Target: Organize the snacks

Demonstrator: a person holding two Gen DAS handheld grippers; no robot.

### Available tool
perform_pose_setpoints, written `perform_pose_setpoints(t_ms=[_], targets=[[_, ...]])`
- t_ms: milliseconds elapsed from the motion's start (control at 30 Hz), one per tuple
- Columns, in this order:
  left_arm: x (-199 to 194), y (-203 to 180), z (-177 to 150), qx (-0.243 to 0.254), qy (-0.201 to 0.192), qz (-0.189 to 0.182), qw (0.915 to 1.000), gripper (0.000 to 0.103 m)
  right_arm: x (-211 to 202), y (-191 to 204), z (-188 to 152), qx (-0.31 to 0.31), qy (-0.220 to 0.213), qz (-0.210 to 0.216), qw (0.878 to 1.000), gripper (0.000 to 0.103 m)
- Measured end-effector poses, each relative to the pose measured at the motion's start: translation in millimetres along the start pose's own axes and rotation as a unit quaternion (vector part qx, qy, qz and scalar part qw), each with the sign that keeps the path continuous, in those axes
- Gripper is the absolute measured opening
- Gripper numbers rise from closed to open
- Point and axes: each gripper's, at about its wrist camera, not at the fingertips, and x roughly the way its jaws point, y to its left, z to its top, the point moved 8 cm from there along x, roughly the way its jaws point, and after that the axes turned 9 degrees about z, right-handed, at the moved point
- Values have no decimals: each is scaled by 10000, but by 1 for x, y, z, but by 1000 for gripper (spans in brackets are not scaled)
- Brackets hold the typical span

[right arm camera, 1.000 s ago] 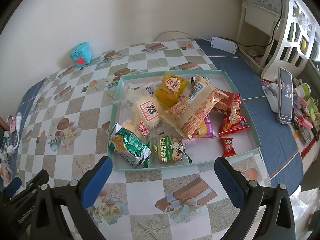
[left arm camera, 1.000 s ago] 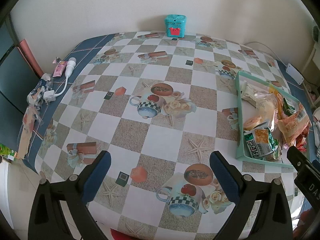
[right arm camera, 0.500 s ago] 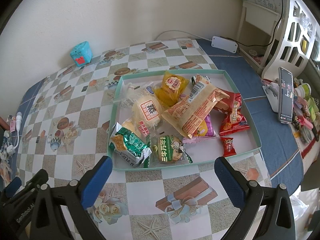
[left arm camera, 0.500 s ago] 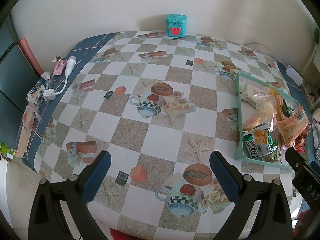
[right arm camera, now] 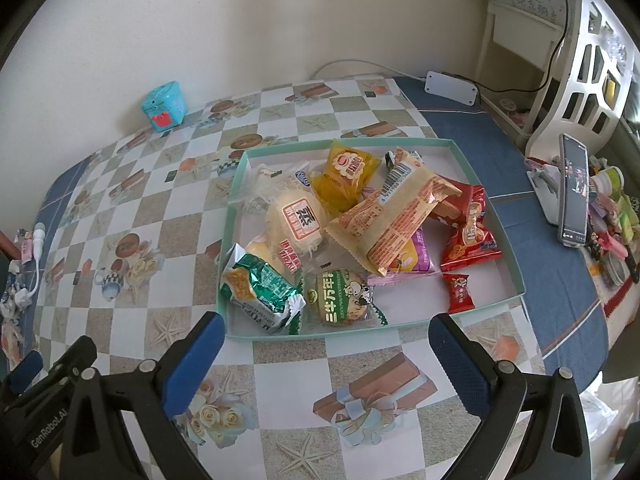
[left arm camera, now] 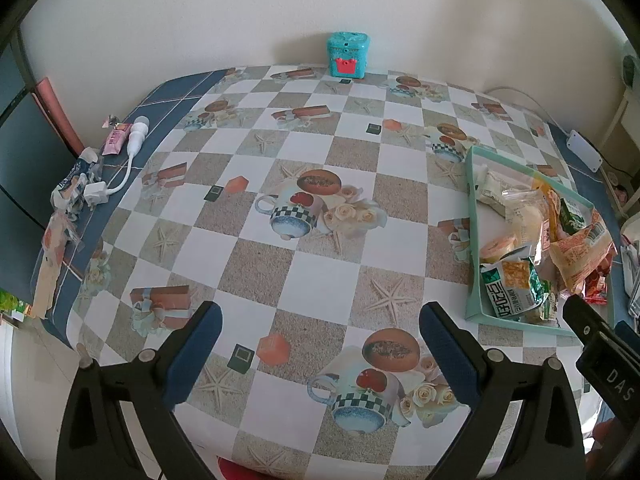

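A shallow mint-green tray (right arm camera: 505, 257) holds a pile of wrapped snacks: a long orange packet (right arm camera: 394, 222), a yellow packet (right arm camera: 345, 171), a clear-wrapped bun (right arm camera: 298, 216), a green foil packet (right arm camera: 260, 290), a green round biscuit (right arm camera: 340, 298) and red packets (right arm camera: 470, 236). My right gripper (right arm camera: 326, 340) hangs open just in front of the tray's near edge, holding nothing. The left wrist view shows the same tray (left arm camera: 474, 240) at the right. My left gripper (left arm camera: 320, 344) is open over the bare patterned tablecloth, empty.
A teal toy box (left arm camera: 347, 54) stands at the back by the wall. A white cable and plug (left arm camera: 120, 168) and small wrappers lie at the table's left edge. A phone on a stand (right arm camera: 573, 196) and a white power strip (right arm camera: 452, 87) sit to the right.
Both grippers have drifted only slightly; the tray and snacks lie as before.
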Motion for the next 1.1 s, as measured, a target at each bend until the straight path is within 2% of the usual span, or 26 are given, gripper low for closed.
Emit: perform_pose_setpoints(t_ms=[1100], targets=[[1, 1, 1, -1, 4, -18, 10000, 99, 3, 2, -2, -43, 71, 83, 9999, 103]])
